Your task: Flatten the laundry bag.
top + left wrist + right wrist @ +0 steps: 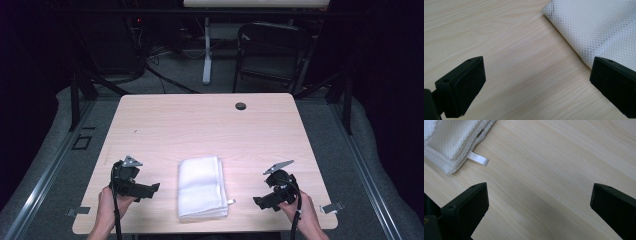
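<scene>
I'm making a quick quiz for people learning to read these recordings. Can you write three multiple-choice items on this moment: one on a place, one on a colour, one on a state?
1. Where does the folded towel lie on the table?
A. at the far edge by the dark round cap
B. near the front edge, between the two grippers
C. hanging off the left side

2. What colour is the towel?
A. white
B. blue
C. red

3. How do the jaws of the left gripper and the right gripper stand?
A. both shut on the towel
B. one shut, one open
C. both open, holding nothing

Answers: 1 B, the high view shows the towel between the grippers, apart from the dark round cap. 2 A, it is white mesh cloth in every view. 3 C, each gripper view shows bare wood between wide-apart jaws.
</scene>
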A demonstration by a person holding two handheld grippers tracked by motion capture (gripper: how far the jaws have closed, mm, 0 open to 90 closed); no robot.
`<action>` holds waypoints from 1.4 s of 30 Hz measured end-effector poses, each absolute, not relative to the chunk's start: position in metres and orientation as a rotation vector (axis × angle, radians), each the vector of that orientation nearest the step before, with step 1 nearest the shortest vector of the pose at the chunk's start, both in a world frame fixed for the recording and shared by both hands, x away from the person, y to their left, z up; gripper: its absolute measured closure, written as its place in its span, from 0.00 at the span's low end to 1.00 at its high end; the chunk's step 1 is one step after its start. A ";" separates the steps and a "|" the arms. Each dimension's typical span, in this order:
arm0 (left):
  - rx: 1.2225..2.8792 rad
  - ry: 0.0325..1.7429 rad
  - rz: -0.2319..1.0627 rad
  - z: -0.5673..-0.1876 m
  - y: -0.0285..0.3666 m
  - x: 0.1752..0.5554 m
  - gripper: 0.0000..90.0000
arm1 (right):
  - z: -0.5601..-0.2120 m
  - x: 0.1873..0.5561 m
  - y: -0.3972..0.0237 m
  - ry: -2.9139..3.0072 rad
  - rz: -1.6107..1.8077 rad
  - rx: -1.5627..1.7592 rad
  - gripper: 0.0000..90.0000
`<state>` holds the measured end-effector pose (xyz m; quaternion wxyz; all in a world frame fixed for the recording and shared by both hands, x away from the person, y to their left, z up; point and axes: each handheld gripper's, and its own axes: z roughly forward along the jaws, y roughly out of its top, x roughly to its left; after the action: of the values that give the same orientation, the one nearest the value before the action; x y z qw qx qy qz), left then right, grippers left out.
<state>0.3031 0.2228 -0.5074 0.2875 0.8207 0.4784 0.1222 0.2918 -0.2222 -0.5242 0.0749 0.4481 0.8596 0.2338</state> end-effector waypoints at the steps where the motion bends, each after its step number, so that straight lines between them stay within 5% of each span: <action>1: 2.189 1.278 0.324 -0.507 0.223 0.303 0.00 | -0.524 0.292 -0.222 2.579 0.701 1.344 0.02; 42: 2.324 1.004 0.310 -0.506 0.157 0.282 0.08 | -0.523 0.284 -0.200 2.619 0.705 1.297 0.06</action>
<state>0.2817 0.1569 -0.5055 0.2914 0.8717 0.3764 0.1163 0.2838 -0.1998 -0.5230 0.0677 0.4304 0.8692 0.2339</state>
